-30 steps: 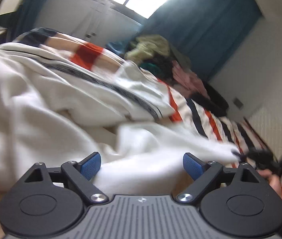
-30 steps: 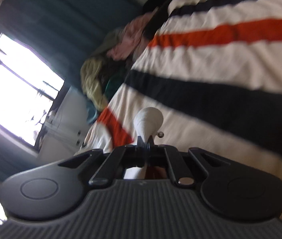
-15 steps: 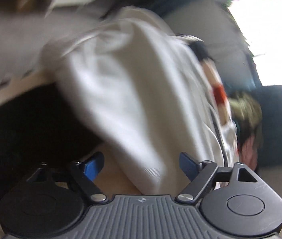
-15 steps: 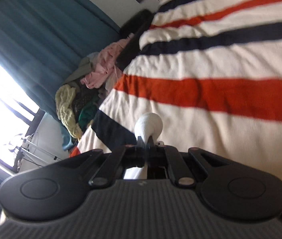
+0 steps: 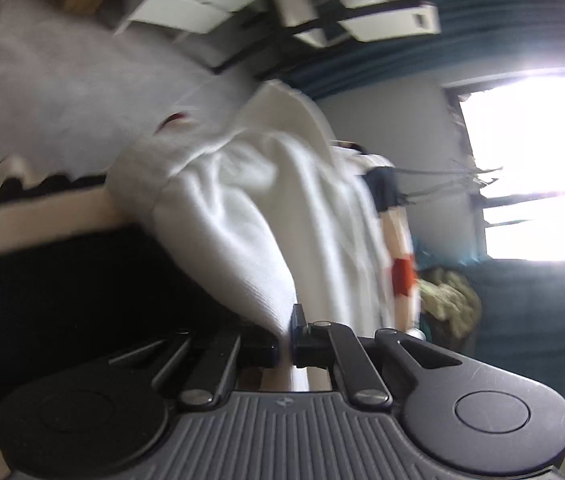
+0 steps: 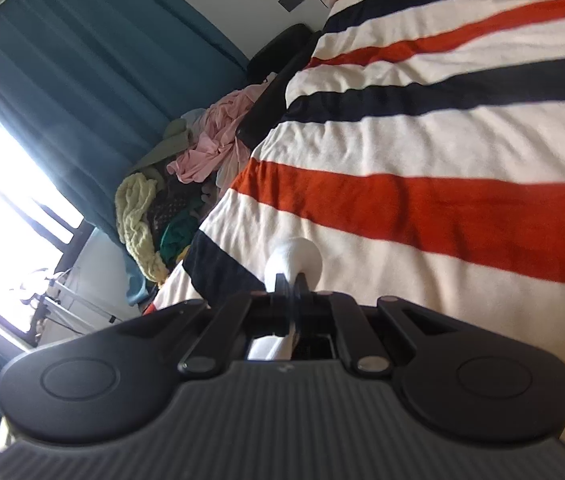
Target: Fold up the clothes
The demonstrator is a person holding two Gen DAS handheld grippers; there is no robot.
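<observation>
A white garment (image 5: 266, 216) hangs over the bed's edge in the left wrist view, bunched and blurred. My left gripper (image 5: 285, 342) is shut on a fold of its hem, the jaws pinched together on the cloth. In the right wrist view my right gripper (image 6: 291, 282) is shut on another part of the white garment (image 6: 294, 258), a small rounded bunch of cloth sticking out past the fingertips. It is held just above the striped bedspread (image 6: 442, 160).
The bedspread has cream, orange and navy stripes. A pile of mixed clothes (image 6: 170, 200) lies at the bed's far end by teal curtains (image 6: 82, 92) and a bright window (image 5: 538, 160). The bed's dark side (image 5: 62, 300) lies left of the left gripper.
My left gripper, open half a second ago beside the white cloth, has closed on its hem. My right gripper stays shut on the cloth and has shifted along the bedspread.
</observation>
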